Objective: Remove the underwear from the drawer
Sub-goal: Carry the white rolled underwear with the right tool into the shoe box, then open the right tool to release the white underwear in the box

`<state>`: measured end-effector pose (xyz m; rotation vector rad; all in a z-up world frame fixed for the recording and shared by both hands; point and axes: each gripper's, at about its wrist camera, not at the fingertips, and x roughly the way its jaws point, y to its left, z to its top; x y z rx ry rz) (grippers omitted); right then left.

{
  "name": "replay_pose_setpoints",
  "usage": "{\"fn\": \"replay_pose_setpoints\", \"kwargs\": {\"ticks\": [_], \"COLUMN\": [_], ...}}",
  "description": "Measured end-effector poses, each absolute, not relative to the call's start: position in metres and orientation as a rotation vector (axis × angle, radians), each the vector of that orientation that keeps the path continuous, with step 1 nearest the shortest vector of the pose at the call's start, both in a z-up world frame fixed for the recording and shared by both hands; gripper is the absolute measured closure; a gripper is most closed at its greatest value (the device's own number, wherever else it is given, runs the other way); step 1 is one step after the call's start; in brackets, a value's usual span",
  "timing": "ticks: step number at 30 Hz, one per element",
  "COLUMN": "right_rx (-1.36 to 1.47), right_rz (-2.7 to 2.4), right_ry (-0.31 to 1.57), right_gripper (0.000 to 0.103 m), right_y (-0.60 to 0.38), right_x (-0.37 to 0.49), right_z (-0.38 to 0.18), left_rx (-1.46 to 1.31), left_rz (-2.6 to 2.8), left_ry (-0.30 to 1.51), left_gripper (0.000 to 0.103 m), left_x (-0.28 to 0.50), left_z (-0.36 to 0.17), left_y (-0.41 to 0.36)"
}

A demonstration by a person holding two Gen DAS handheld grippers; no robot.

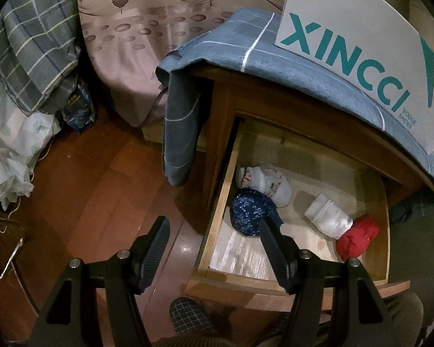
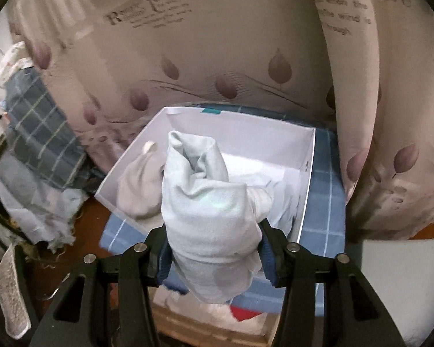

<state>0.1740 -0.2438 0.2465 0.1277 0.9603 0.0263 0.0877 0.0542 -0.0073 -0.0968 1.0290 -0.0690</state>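
Both hand-held grippers show, one to each view. Low in the right wrist view, the right hand-held gripper is closed partway on a pale grey-white rolled garment, its pads pressing the bundle's lower half from either side while the loose upper end stands up through the centre of the frame. Behind the bundle, at mid-frame, sits an open white box with other pale cloth lying in it, resting on a blue checked cloth; the garment hangs in front of and above the box's near edge, not yet inside it.

At the bottom of the left wrist view, the left hand-held gripper stands open and empty, its right finger over the near left corner of the wooden drawer, its left finger over the floor.

The drawer, in the lower right of that view, holds four more rolls: a navy patterned roll just beside the right fingertip, a white floral roll above it, a plain white roll further right, and a red roll touching that one's lower end.

I judge these pieces light, soft and easily squashed, not fragile, and prone to unrolling if pinched by a loose flap. Across the thick middle of each roll looks the best place to take hold. The held bundle seems secure, though its free top may flop.
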Motion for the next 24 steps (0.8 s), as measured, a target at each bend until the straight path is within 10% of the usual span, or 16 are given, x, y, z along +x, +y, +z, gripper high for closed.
{"fn": "replay_pose_setpoints", "kwargs": {"ticks": [12, 24], "right_rx": [0.140, 0.139], "right_rz": [-0.068, -0.091], "right_ry": [1.116, 1.133], "right_gripper": [0.053, 0.029], "right_y": [-0.258, -0.256], "right_x": [0.238, 0.239], "right_z": [0.181, 0.170], "left_rx": [-0.127, -0.127], "left_rz": [-0.086, -0.088], "left_ry": [1.040, 1.045], "left_gripper": [0.037, 0.037], "left_x": [0.089, 0.089], "left_z": [-0.010, -0.011], "left_y": [0.054, 0.052]}}
